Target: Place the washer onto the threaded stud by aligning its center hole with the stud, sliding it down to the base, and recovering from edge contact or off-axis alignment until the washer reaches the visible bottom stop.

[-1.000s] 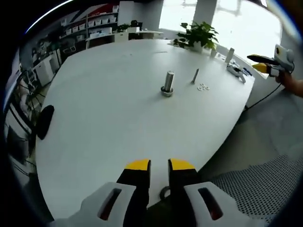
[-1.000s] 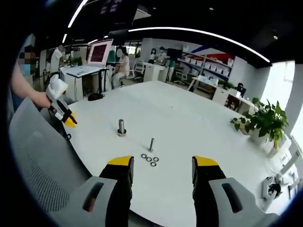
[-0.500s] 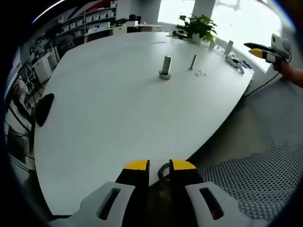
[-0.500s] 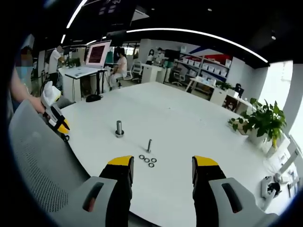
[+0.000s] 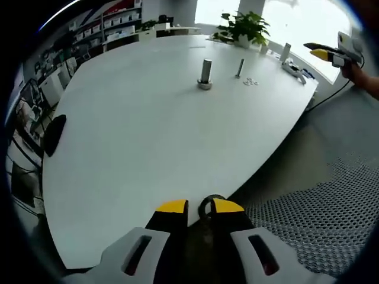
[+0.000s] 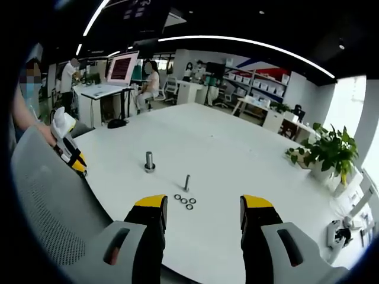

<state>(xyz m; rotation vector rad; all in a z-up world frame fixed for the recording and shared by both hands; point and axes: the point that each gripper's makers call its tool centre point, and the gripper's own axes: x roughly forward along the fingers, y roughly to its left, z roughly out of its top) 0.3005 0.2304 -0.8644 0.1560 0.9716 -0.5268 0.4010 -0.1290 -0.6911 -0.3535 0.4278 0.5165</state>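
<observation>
left gripper: yellow-tipped jaws nearly closed, a small grey metal ring washer pinched between the tips. Held out past the near edge of the table, over the grey perforated mesh chair surface. In the right gripper view it sits at far left, beside the table edge.
right gripper: yellow-tipped jaws wide apart, nothing between them, touching nothing. Hovers at the table's near edge on its side; in the left gripper view it shows far right.
table: large white rounded table top.
spare washers: cluster of small loose metal ring washers on the table just beyond the right gripper, just beside the thin stud.
thin stud: slim grey upright threaded stud, bare, no washer on it.
thick bolt: stout grey upright bolt with a wider base, a little further off and left of the thin stud in the right gripper view. Bare too. Can't tell which of the two is the target.
risk 1: washer is gripped by the edge at the very tips; looks a thin hold, a slip here likely drops it off the table onto the chair or floor.
risk 2: both studs are well apart from the left gripper; long carry, and a tilted washer would likely catch its rim on the stud top or threads.
risk 3: hole orientation in the grip is hard to read, may need re-levelling before descent.
</observation>
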